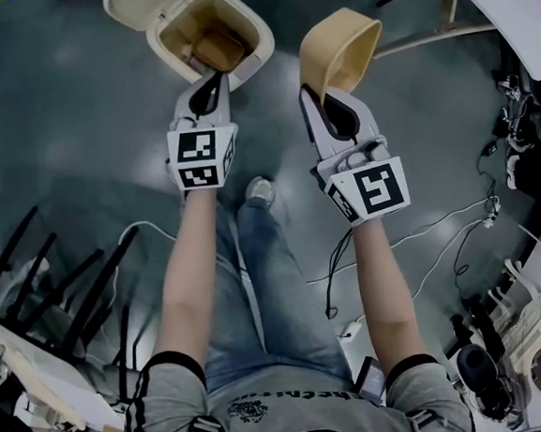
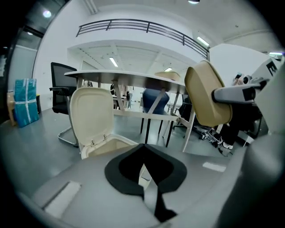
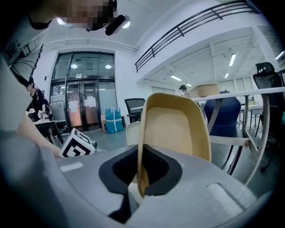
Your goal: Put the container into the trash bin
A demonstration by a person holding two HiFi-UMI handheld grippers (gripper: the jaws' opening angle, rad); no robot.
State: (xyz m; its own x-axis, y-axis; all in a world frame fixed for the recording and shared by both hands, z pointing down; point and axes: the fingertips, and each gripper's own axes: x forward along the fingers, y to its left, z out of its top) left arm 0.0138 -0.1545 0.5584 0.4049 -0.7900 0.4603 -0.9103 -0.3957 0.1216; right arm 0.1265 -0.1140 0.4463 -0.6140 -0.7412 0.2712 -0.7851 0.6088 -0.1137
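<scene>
The cream trash bin (image 1: 261,40) stands on the floor at the top of the head view, its lid (image 1: 128,5) flipped up and brown waste inside. My left gripper (image 1: 210,86) hovers at the bin's near rim, jaws shut with nothing between them; the left gripper view shows the lid (image 2: 91,118) and rim (image 2: 112,143) just ahead of my left gripper (image 2: 143,173). The beige oval container (image 1: 341,49) is held on edge to the right of the bin, with my right gripper (image 1: 329,102) shut on its rim. In the right gripper view my right gripper (image 3: 140,178) clamps the container (image 3: 176,129).
A white table (image 1: 506,2) with pale legs stands at the upper right. Black chair legs (image 1: 59,276) lie at the left, cables (image 1: 441,233) cross the grey floor at the right. The person's legs and shoe (image 1: 259,192) are below the grippers.
</scene>
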